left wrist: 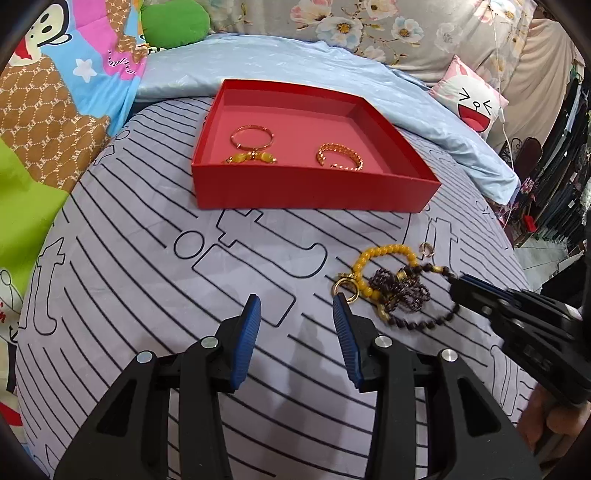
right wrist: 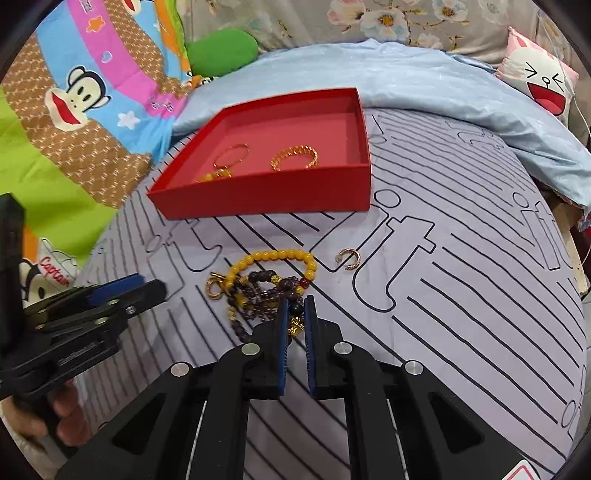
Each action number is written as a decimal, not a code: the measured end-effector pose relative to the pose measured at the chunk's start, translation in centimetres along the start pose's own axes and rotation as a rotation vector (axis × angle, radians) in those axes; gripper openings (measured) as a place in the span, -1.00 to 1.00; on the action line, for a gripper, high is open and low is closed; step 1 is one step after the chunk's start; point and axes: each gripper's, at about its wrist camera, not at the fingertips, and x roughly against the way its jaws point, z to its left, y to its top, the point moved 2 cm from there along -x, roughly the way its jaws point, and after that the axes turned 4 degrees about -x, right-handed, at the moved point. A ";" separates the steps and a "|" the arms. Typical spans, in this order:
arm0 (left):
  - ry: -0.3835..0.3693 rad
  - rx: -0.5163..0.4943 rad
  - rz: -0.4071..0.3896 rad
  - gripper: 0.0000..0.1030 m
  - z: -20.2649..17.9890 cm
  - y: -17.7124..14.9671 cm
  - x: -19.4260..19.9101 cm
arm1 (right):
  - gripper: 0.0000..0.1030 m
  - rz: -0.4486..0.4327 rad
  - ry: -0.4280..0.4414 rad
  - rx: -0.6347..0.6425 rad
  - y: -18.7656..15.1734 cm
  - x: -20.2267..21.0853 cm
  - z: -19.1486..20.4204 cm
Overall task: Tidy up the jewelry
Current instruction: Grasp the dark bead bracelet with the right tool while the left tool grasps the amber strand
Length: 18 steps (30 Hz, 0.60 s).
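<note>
A red box (left wrist: 310,194) (right wrist: 266,201) lies on the striped bedsheet and holds a thin gold bangle with amber charms (left wrist: 253,138) (right wrist: 232,155) and a woven gold bangle (left wrist: 338,157) (right wrist: 295,158). In front of it lie a yellow bead bracelet (left wrist: 384,254) (right wrist: 275,256), a dark bead strand (left wrist: 410,295) (right wrist: 258,299) and a small ring (left wrist: 427,250) (right wrist: 349,259). My left gripper (left wrist: 296,306) is open, left of the pile. My right gripper (right wrist: 295,304) (left wrist: 460,284) is closed on the dark bead strand.
A light blue blanket (left wrist: 295,62) (right wrist: 424,77) lies behind the box. A cartoon quilt (left wrist: 55,92) (right wrist: 74,110) is at the left, a green cushion (left wrist: 173,24) at the back, a white face pillow (left wrist: 472,99) (right wrist: 539,79) at the right.
</note>
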 end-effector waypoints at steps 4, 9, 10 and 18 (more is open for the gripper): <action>-0.021 -0.010 -0.008 -0.25 -0.7 0.9 -0.2 | -0.85 0.001 -0.008 -0.008 -0.5 1.3 -0.3; -0.053 -0.049 -0.020 -0.25 -2.7 2.3 -1.1 | -0.85 0.026 -0.023 -0.050 -1.5 1.1 -1.7; -0.057 -0.059 -0.020 -0.25 -3.1 2.5 -1.5 | -0.84 0.028 -0.022 -0.058 -1.5 1.1 -1.9; -0.080 -0.128 0.022 -0.33 -6.1 3.2 -4.8 | -0.84 0.023 -0.027 -0.082 -1.2 0.7 -2.7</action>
